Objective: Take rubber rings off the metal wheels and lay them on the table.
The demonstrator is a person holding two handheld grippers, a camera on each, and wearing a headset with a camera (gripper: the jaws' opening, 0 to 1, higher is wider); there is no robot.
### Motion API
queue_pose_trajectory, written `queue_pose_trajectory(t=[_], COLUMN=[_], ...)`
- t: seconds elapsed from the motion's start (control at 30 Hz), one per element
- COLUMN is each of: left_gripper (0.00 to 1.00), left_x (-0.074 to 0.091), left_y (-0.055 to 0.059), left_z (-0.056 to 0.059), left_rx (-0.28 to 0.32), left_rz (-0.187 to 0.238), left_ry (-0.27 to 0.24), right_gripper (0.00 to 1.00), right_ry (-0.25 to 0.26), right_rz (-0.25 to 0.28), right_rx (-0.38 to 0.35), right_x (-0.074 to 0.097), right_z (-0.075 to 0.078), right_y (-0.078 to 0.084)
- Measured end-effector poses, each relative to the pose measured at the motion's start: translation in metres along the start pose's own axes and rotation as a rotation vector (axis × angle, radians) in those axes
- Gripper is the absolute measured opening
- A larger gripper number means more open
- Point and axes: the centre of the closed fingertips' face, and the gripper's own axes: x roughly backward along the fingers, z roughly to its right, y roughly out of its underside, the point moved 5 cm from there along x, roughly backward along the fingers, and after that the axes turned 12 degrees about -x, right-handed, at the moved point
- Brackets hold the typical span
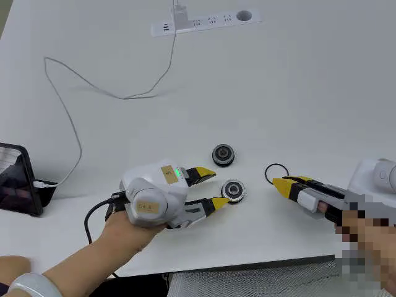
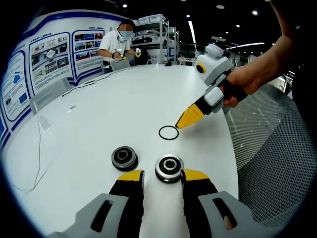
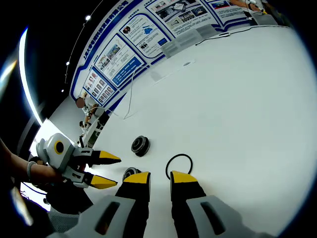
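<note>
Two metal wheels lie on the white table [image 1: 278, 93]. The far wheel [image 1: 223, 154] [image 2: 124, 157] [image 3: 140, 145] wears a black rubber band. The near wheel [image 1: 233, 190] [image 2: 169, 168] shows a silver rim and sits just beyond the yellow tips of my left gripper [image 1: 215, 187] [image 2: 163, 175], which stands open around it without touching. A loose rubber ring [image 1: 276, 173] [image 2: 168, 133] [image 3: 179, 162] lies flat on the table. My right gripper [image 1: 281, 184] [image 3: 160, 177] points at it, jaws a little apart and holding nothing.
A white power strip [image 1: 204, 20] lies at the far edge, its grey cable [image 1: 111, 93] trailing left to a dark device [image 1: 15, 185]. The table's front edge [image 1: 247, 266] runs close below the hands. A mesh chair [image 2: 267, 148] stands beside the table.
</note>
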Motion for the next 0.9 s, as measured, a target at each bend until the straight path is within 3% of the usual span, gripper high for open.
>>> queue_pose_trajectory(t=[0.4,0.9], left_gripper=[0.24,0.17], left_x=[-0.008,-0.018], left_y=[-0.009,-0.01], left_z=[0.007,0.01], left_rx=[-0.013,-0.038], left_rz=[0.011,-0.003], left_ry=[0.027,0.049], right_gripper=[0.11,0.1], right_ry=[-0.058,-0.07], right_rz=[-0.035,-0.056], right_rx=[-0.04,-0.046], right_x=[-0.012,-0.016], right_z=[-0.018,-0.018], right_y=[0.014,0.018])
